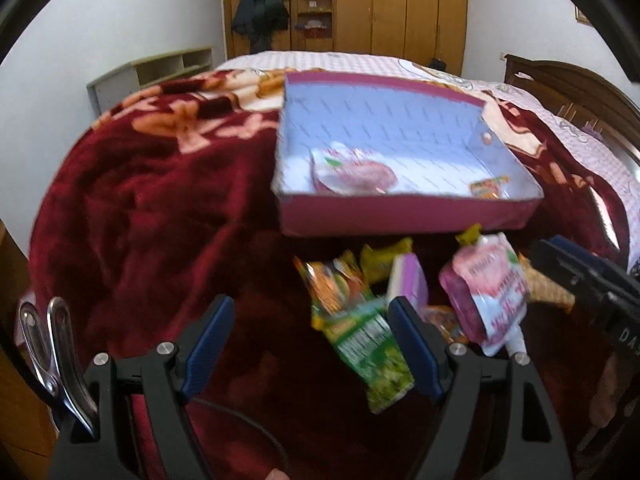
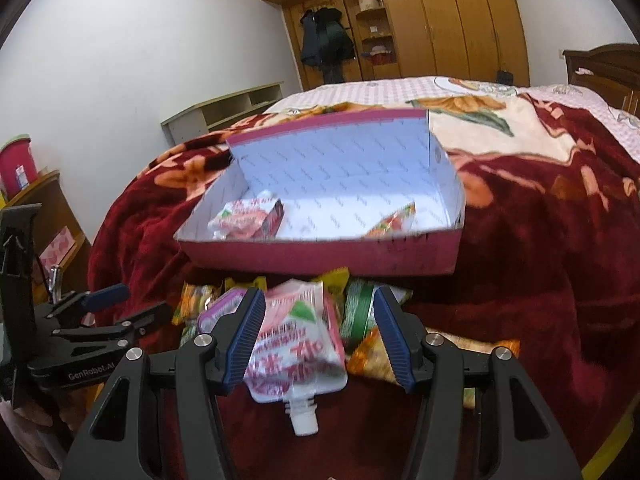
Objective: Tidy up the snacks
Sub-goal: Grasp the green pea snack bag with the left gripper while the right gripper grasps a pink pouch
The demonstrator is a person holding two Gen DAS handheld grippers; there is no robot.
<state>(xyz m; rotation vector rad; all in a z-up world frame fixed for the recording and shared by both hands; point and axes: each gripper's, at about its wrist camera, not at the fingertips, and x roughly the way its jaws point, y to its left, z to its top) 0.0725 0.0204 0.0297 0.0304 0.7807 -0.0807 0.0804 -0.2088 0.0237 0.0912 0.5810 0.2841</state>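
A pink box (image 1: 400, 216) with a white inside sits on the red blanket; in it lie a pink pouch (image 1: 352, 172) and a small orange packet (image 1: 490, 187). Loose snacks are piled in front of the box. My left gripper (image 1: 314, 344) is open over the pile's left edge, with a green packet (image 1: 364, 352) lying beside its right finger. My right gripper (image 2: 320, 336) is open above a pink-and-white spouted pouch (image 2: 300, 344), which lies between the fingers with a gap at the right pad. The box (image 2: 320, 256) also stands just beyond in the right wrist view.
The red flowered blanket (image 1: 160, 200) covers the bed. A purple-and-white packet (image 1: 408, 280) and yellow and orange packets lie in the pile. Metal scissors (image 1: 52, 344) hang at the left. A wooden bedside stand with a red cup (image 2: 16, 160) is at the left, and a headboard (image 1: 580, 84) at the right.
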